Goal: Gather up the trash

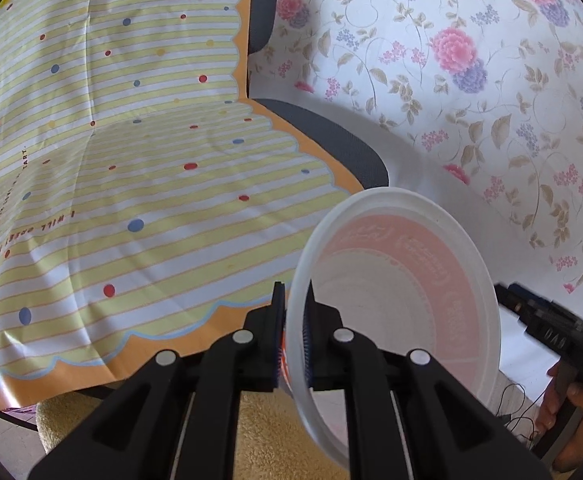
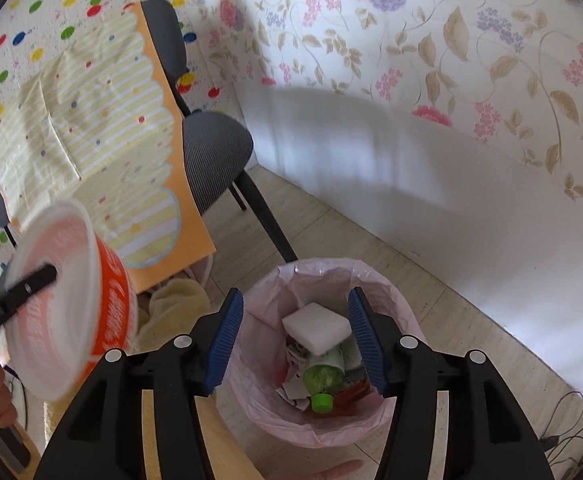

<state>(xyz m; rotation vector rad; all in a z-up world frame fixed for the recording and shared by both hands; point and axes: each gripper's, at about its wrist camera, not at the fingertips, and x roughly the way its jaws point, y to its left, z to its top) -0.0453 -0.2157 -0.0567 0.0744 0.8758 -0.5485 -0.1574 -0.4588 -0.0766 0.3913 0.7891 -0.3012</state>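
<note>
My left gripper (image 1: 293,324) is shut on the rim of an empty orange and white paper bowl (image 1: 407,280), held in the air on its side. The same bowl (image 2: 71,312) shows at the left of the right wrist view, with one left finger inside it. My right gripper (image 2: 295,340) is open and empty, above a trash bin lined with a pink bag (image 2: 395,308). The bin holds a white sponge block (image 2: 317,326), a green-capped bottle (image 2: 323,388) and paper scraps.
A grey chair (image 2: 215,148) draped with a yellow striped dotted cloth (image 1: 131,160) stands left of the bin. A cream fleece item (image 2: 175,308) lies under it. The floral wall (image 2: 451,60) is behind. Cables (image 2: 571,420) lie at the right on the floor.
</note>
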